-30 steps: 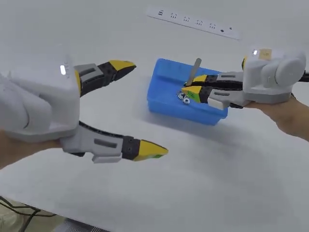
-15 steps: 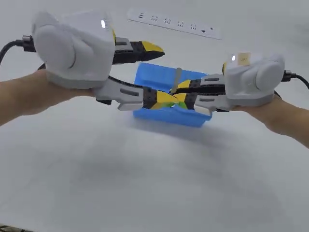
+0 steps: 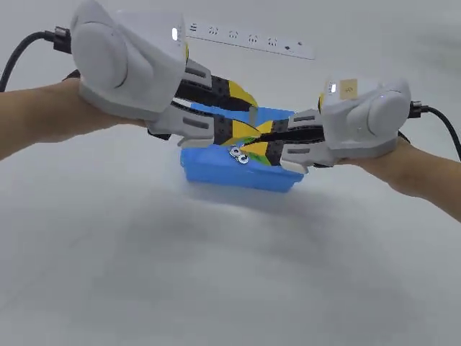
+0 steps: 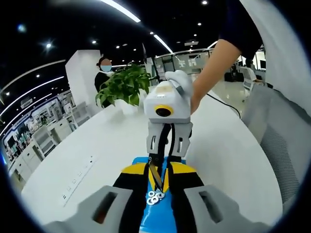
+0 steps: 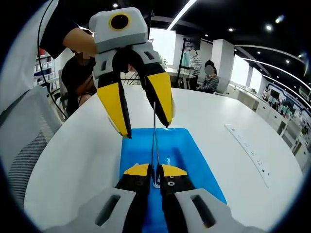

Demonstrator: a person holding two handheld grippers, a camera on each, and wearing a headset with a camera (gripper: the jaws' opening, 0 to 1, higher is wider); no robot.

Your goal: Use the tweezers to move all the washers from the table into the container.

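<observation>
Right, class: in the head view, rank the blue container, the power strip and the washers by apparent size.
1. blue container
2. power strip: similar length but thinner, and farther off, so true size is unsure
3. washers: far smallest

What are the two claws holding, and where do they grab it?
The right gripper pinches the tweezers between its yellow tips, squeezing both thin arms together, with the rest sticking out ahead. The left gripper is open and holds nothing.
</observation>
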